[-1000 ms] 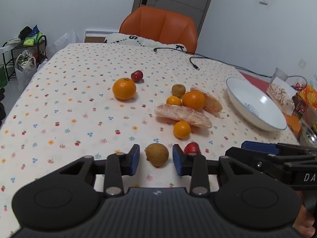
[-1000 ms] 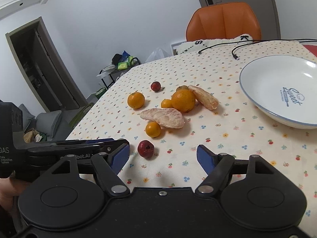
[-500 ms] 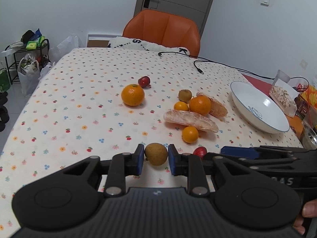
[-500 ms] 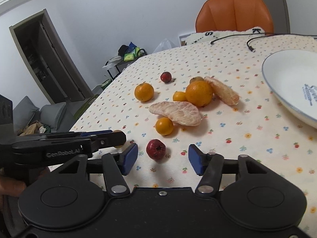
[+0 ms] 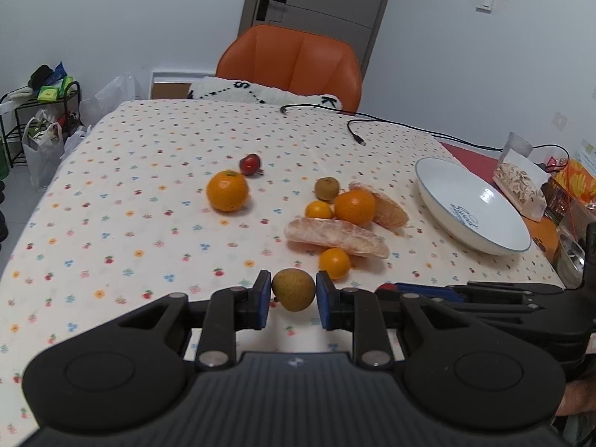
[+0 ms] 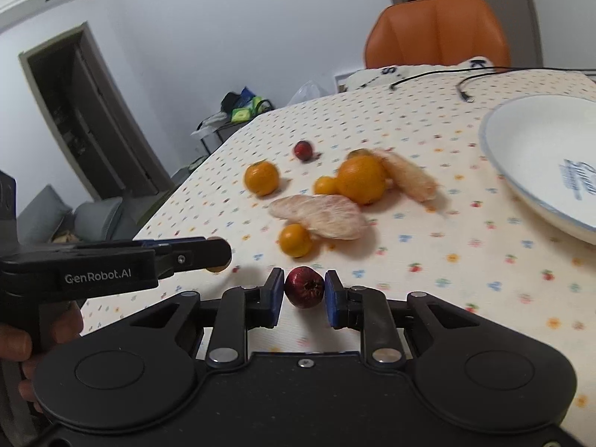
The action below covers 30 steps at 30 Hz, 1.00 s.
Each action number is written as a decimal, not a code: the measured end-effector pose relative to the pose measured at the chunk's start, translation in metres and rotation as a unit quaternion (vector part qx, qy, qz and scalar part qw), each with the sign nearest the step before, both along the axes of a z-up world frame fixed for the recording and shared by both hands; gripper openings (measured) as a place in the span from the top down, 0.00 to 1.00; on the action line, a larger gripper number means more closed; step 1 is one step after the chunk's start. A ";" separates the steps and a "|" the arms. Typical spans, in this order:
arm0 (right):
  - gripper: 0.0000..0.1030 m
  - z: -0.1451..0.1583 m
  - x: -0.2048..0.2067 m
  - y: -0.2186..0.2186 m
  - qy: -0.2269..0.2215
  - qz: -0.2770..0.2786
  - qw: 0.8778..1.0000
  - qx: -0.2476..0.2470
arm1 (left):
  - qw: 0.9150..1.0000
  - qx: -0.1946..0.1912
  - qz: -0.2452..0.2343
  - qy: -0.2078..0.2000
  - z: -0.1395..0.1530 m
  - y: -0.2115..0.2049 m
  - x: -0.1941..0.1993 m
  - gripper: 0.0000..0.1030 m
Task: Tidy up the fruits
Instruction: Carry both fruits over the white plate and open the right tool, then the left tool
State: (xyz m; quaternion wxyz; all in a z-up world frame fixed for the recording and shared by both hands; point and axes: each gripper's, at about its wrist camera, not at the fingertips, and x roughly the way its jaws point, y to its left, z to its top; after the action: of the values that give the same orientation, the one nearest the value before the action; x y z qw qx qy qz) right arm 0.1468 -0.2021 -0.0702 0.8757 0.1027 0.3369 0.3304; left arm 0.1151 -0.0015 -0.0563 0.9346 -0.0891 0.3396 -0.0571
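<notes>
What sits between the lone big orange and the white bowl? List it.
Left wrist view: between the lone orange and the white bowl lies a cluster: brown fruit, two oranges, two peeled segments.

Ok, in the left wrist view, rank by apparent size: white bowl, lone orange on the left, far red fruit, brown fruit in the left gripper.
1. white bowl
2. lone orange and brown fruit look alike; the brown one is nearer, so unsure
3. far red fruit
</notes>
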 end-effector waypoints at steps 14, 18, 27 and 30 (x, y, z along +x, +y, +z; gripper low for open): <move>0.78 0.017 0.000 -0.070 -0.034 -0.083 0.996 0.016 | 0.999 0.005 -0.048 -0.013 0.010 -0.055 0.026 0.77; 0.78 0.020 0.004 -0.088 -0.044 -0.108 0.993 0.017 | 0.998 0.004 -0.062 -0.024 0.016 -0.070 0.033 0.77; 0.78 0.014 0.019 -0.126 -0.043 -0.173 0.984 0.023 | 0.996 0.005 -0.089 -0.025 0.016 -0.099 0.054 0.77; 0.78 0.013 0.022 -0.137 -0.045 -0.189 0.980 0.028 | 0.995 0.010 -0.096 -0.025 0.017 -0.109 0.061 0.77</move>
State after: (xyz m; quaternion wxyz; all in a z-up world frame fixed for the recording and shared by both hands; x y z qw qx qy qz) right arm 0.1687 -0.3390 -0.0568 0.9334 0.1740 0.2622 0.1723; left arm 0.1763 -0.1102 -0.0391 0.9338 -0.0452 0.3235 -0.1459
